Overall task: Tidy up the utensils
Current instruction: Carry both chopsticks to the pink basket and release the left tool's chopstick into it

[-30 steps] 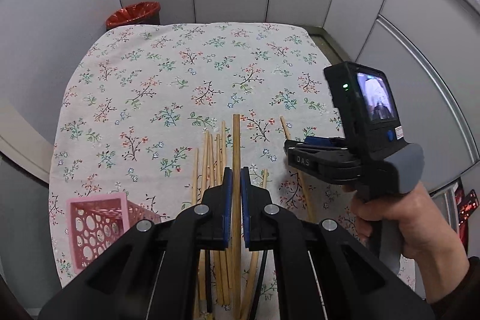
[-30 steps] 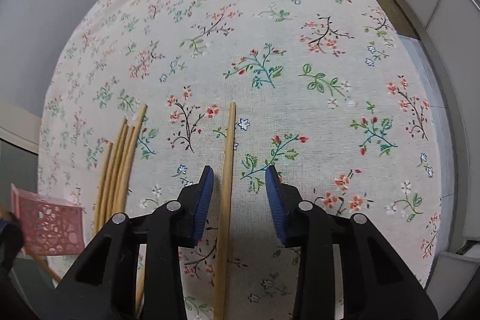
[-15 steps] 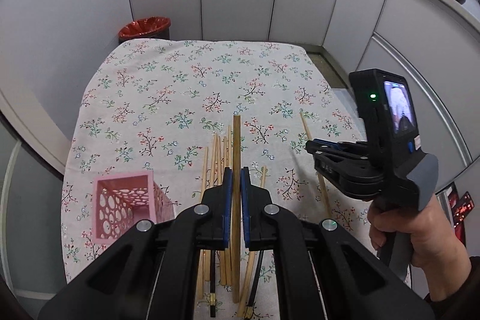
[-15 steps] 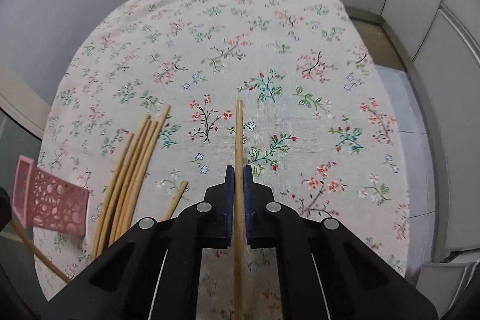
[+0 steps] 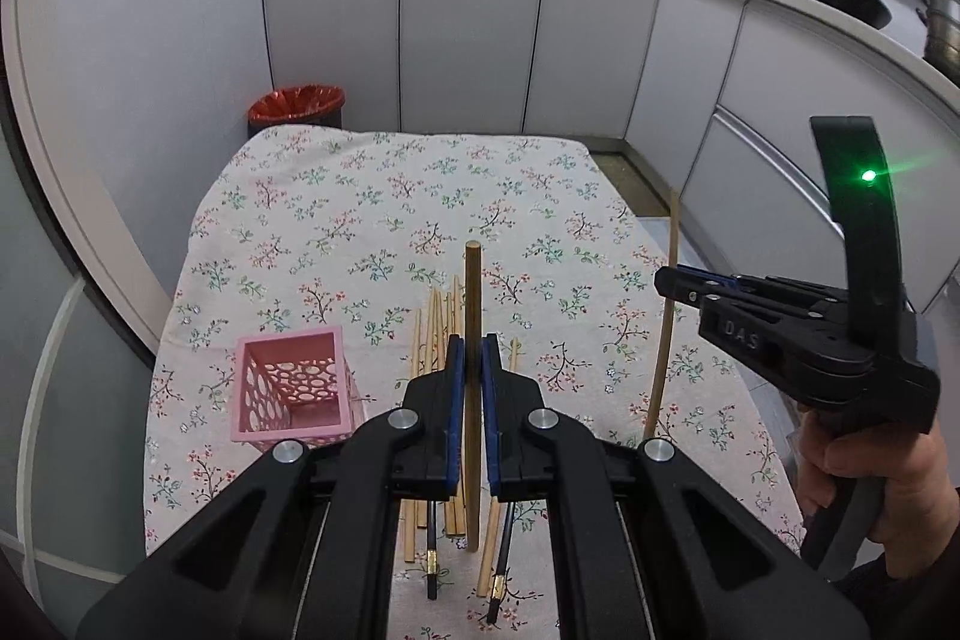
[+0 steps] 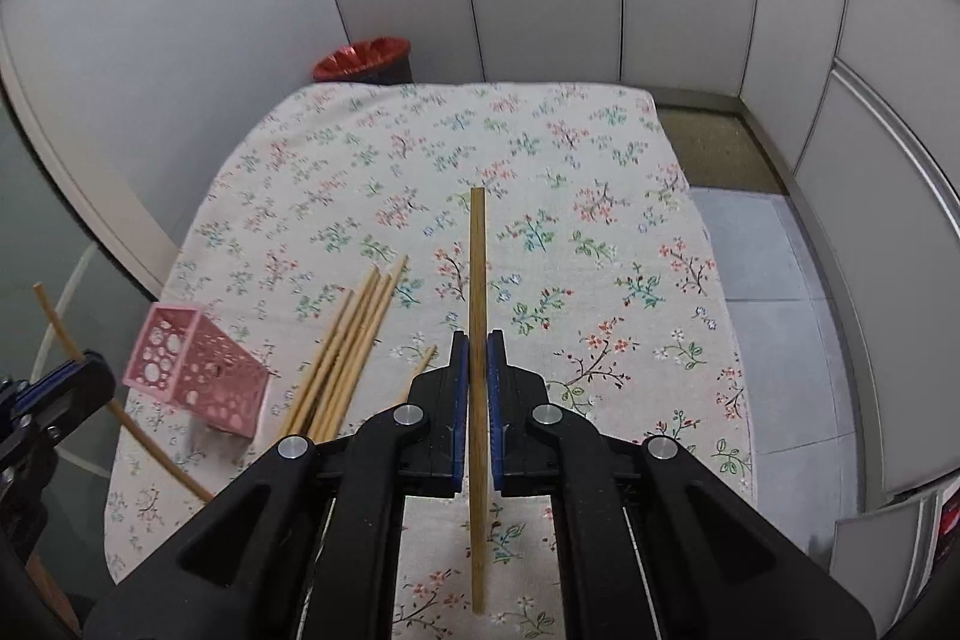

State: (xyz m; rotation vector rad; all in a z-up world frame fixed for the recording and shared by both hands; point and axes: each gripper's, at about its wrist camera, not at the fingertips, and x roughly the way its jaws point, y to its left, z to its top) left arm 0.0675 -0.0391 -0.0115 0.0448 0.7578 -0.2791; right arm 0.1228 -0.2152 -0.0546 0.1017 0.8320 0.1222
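2 grippers, left gripper (image 5: 472, 370) and right gripper (image 6: 478, 370), each clamp 1 chopstick (image 6: 477, 280)

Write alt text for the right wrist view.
The right gripper is shut on a light wooden chopstick, held above a floral tablecloth. Left of it lie a loose bundle of wooden chopsticks and a pink perforated square basket, tilted in this view; the left gripper holds another chopstick at the edge.

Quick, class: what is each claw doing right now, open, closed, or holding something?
Left claw: closed on a wooden chopstick.
Right claw: closed on another wooden chopstick, lifted clear of the tablecloth.
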